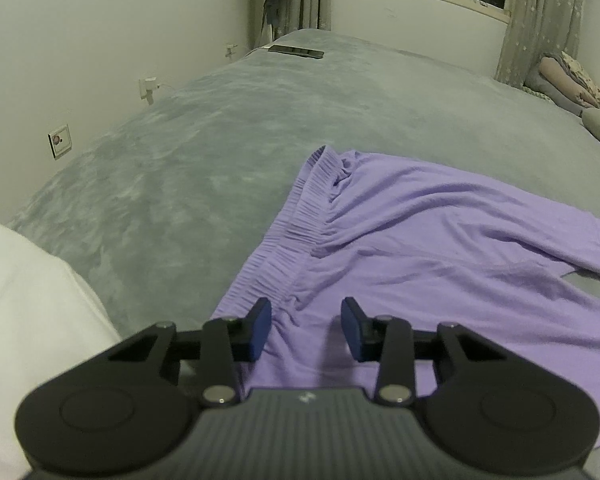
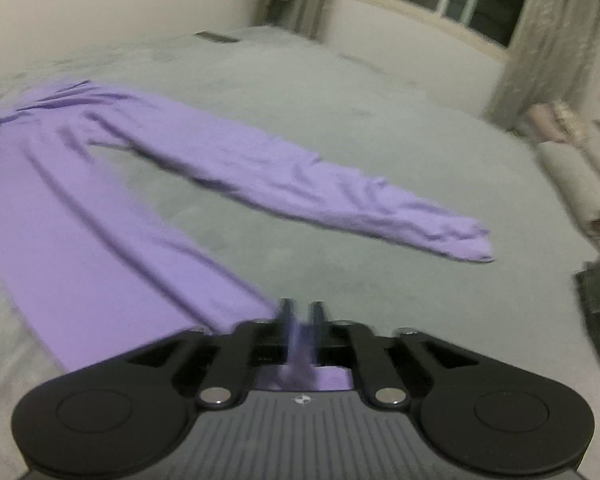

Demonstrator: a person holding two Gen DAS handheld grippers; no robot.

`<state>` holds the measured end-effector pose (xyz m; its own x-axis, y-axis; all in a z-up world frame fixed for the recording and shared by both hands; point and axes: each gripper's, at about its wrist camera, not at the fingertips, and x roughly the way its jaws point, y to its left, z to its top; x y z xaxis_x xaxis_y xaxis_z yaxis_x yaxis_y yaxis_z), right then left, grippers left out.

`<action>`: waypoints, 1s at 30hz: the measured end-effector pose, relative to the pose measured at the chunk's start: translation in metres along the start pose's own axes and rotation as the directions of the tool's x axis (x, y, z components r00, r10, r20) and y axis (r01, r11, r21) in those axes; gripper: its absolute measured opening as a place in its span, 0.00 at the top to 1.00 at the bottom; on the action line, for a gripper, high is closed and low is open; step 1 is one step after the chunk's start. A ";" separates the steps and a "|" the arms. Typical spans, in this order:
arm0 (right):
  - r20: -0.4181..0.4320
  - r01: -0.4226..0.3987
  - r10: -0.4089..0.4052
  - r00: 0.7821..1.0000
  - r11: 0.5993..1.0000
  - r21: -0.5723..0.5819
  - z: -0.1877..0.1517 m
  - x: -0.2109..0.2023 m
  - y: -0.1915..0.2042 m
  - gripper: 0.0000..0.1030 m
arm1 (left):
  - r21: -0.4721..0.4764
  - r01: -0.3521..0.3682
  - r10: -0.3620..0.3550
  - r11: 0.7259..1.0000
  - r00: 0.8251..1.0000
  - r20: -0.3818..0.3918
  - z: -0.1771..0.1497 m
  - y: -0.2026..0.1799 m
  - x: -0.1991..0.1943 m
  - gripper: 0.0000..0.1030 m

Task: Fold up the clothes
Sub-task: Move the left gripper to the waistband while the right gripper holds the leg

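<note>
Purple soft-knit trousers (image 2: 80, 216) lie flat on grey plush bedspread (image 1: 188, 152), long axis w/ gathered elastic waistband (image 1: 296, 216) at left gripper (image 1: 306, 326), legs splayed toward right gripper (image 2: 301, 316). Left jaws parted over waistband fabric, pads off it. Right jaws narrow, cuff between; blur, grip can't be told.
</note>
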<state>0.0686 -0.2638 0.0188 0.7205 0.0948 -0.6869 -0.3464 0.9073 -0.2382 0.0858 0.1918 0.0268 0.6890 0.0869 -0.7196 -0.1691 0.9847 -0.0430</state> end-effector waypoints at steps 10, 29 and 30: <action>-0.005 0.006 -0.006 1.000 0.999 -0.046 0.008 0.009 0.011 0.98 | 0.005 -0.007 0.007 1.000 1.000 0.004 -0.001 -0.002 -0.001 0.65; 0.053 0.182 -0.188 0.981 0.978 0.107 0.009 -0.011 -0.028 0.80 | -0.024 -0.041 0.041 0.999 0.999 0.017 0.000 0.003 -0.002 0.66; 0.045 0.206 -0.215 0.976 0.967 0.152 0.007 -0.018 -0.041 0.78 | -0.021 -0.038 0.039 0.999 0.999 0.017 0.000 0.002 -0.002 0.66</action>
<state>0.0736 -0.2996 0.0455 0.8044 -0.0844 -0.5881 -0.0952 0.9587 -0.2678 0.0843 0.1935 0.0282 0.6939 0.1274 -0.7087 -0.2103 0.9772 -0.0303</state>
